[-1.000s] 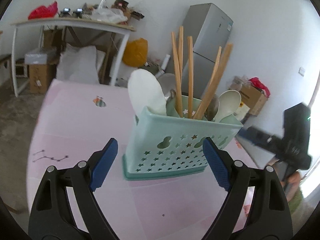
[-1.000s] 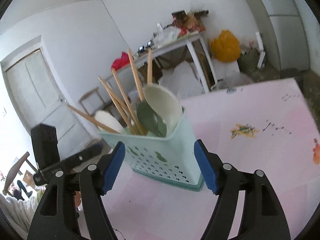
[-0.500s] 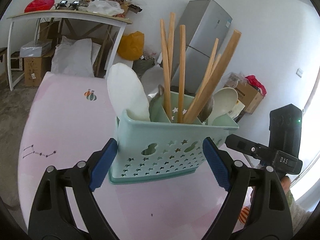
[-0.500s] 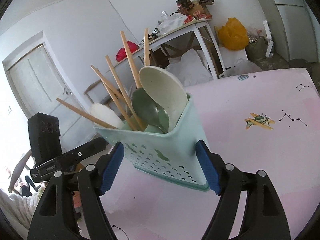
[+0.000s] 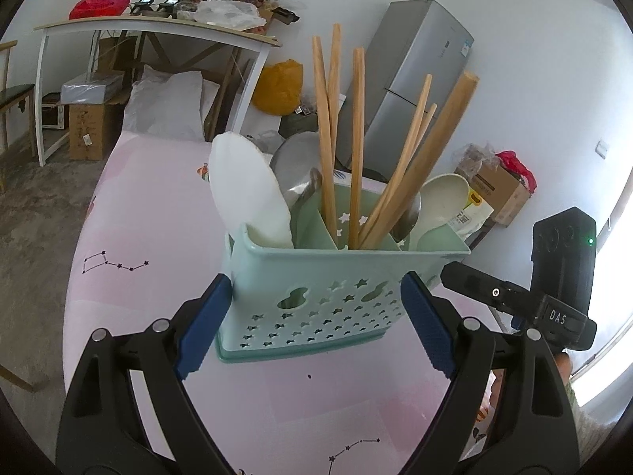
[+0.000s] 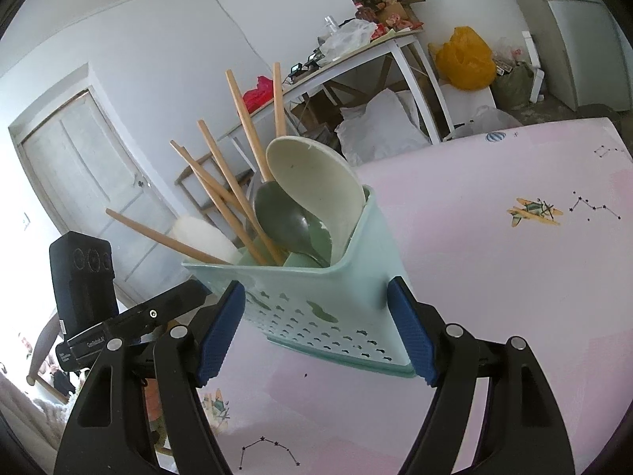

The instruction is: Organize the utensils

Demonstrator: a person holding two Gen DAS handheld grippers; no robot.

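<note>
Lettering reading "DAS" is showing on the right gripper (image 5: 514, 297)'s black body, seen right of a mint caddy (image 5: 316, 301). The caddy is standing upright on a pink tablecloth (image 5: 158, 206), holding wooden chopsticks (image 5: 358, 138) in its middle compartment and pale spoons (image 5: 247, 190) in the outer ones. Bare cloth is lying open left of the caddy and beyond it. Both the left gripper (image 5: 312, 324) and right gripper (image 6: 316, 332) are bracketing the caddy, blue pads spread wide at its side walls; whether they are touching, I cannot tell.
</note>
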